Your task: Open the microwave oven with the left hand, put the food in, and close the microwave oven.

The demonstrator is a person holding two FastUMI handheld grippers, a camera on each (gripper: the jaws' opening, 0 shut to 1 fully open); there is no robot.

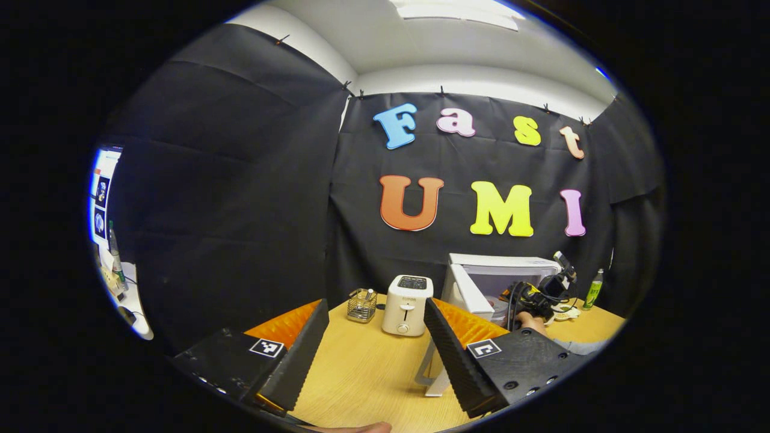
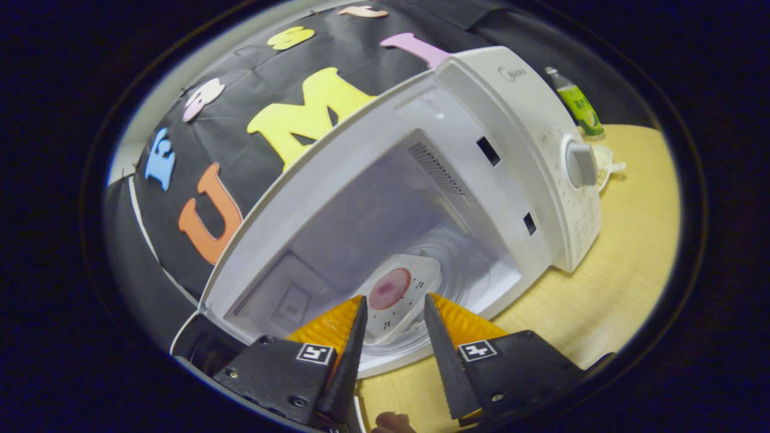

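The food (image 2: 390, 288), a round reddish patty on a white squarish plate (image 2: 421, 276), sits on the glass turntable inside my open microwave (image 2: 517, 120), a smooth white box at the counter's back edge. My right gripper (image 2: 394, 325) hangs spread just at the plate's near rim, holding nothing. My left gripper (image 1: 376, 337) is spread wide over bare pale wood counter (image 1: 361, 373), well back, with the swung-out door (image 1: 466, 291), a white toaster (image 1: 408, 304) and a wire basket (image 1: 361, 305) ahead.
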